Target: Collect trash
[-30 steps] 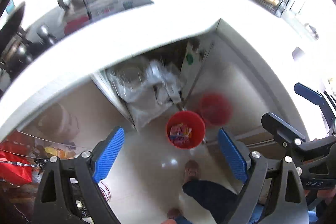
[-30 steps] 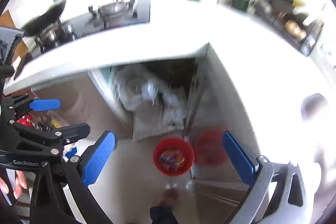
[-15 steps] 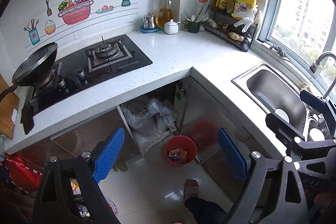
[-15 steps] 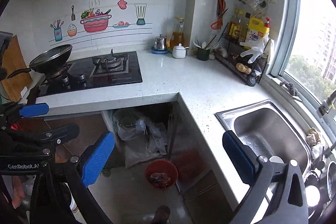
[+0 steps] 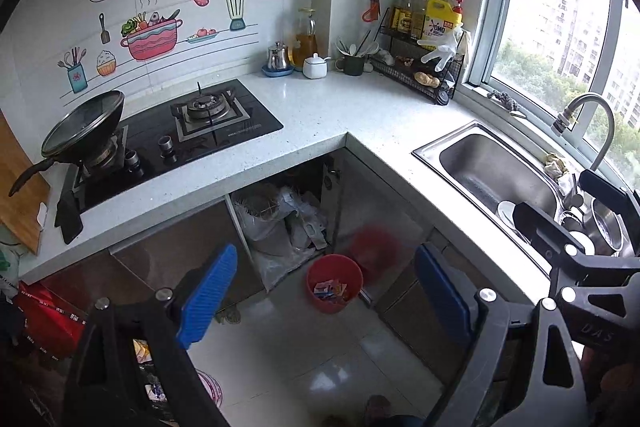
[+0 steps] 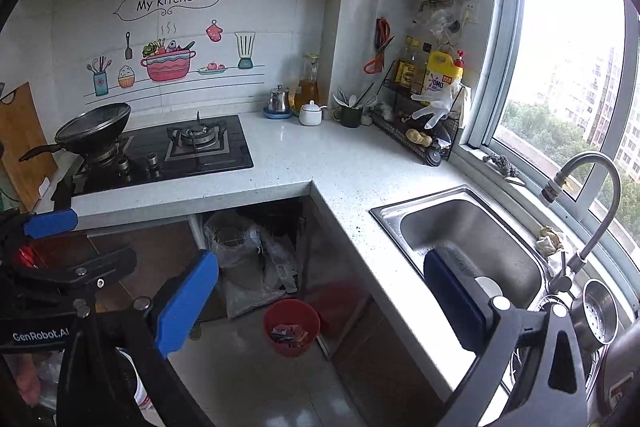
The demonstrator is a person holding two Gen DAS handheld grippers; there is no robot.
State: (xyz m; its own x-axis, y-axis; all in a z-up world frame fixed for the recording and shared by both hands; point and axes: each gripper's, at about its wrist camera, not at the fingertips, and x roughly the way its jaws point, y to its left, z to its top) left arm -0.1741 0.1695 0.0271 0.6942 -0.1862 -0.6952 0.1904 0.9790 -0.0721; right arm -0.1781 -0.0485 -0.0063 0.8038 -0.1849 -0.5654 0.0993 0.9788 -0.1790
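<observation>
Both pairs of fingers, left gripper point(image 5: 324, 303) and right gripper point(image 6: 320, 303), stand wide apart and hold nothing. Wrappers already lie in the red bin point(image 5: 334, 283) on the floor, well below and ahead of them; the surface point(image 5: 360, 115) shows no obvious trash, so collecting looks largely done

Left claw point(image 5: 324, 301), right claw point(image 6: 320, 303) agape, empty.
</observation>
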